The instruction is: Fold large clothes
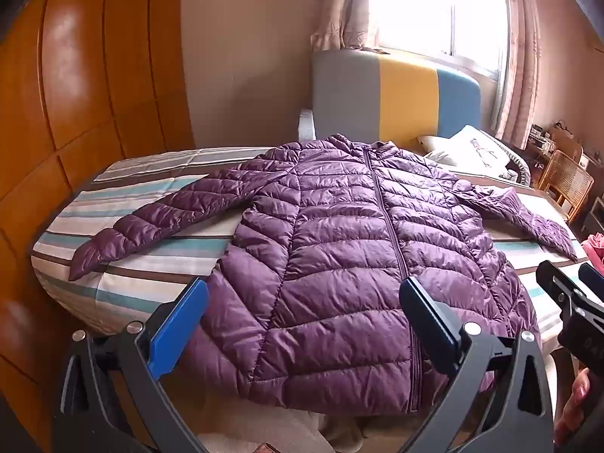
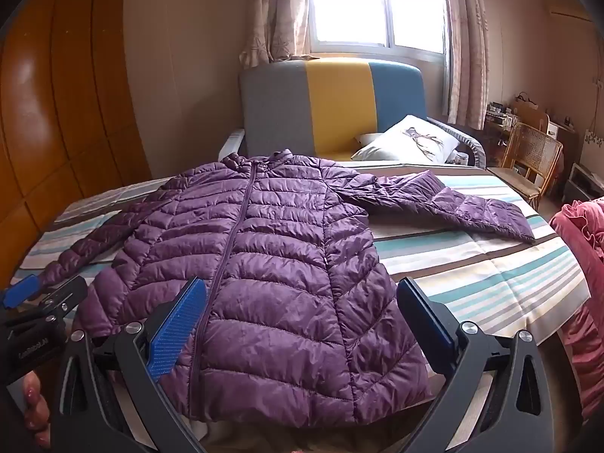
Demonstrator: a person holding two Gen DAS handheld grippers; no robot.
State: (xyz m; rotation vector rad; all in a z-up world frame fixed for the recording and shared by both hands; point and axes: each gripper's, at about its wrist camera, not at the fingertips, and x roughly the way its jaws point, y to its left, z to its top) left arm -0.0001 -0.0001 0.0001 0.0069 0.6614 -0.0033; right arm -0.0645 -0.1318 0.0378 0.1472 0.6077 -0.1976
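Note:
A purple quilted puffer jacket point(image 1: 339, 249) lies flat and zipped on the striped bed point(image 1: 151, 260), collar toward the headboard, both sleeves spread out sideways. It also shows in the right wrist view point(image 2: 264, 264). My left gripper point(image 1: 302, 290) is open and empty, hovering above the jacket's hem on its left half. My right gripper point(image 2: 302, 290) is open and empty above the hem on its right half. The right gripper shows at the right edge of the left wrist view point(image 1: 570, 287); the left gripper shows at the left edge of the right wrist view point(image 2: 41, 294).
A grey, yellow and blue headboard point(image 2: 332, 105) and a white pillow point(image 2: 407, 143) stand at the far end. A wooden wardrobe point(image 1: 94, 94) runs along the left. A rattan chair point(image 2: 528, 158) and pink cloth point(image 2: 581, 264) sit to the right.

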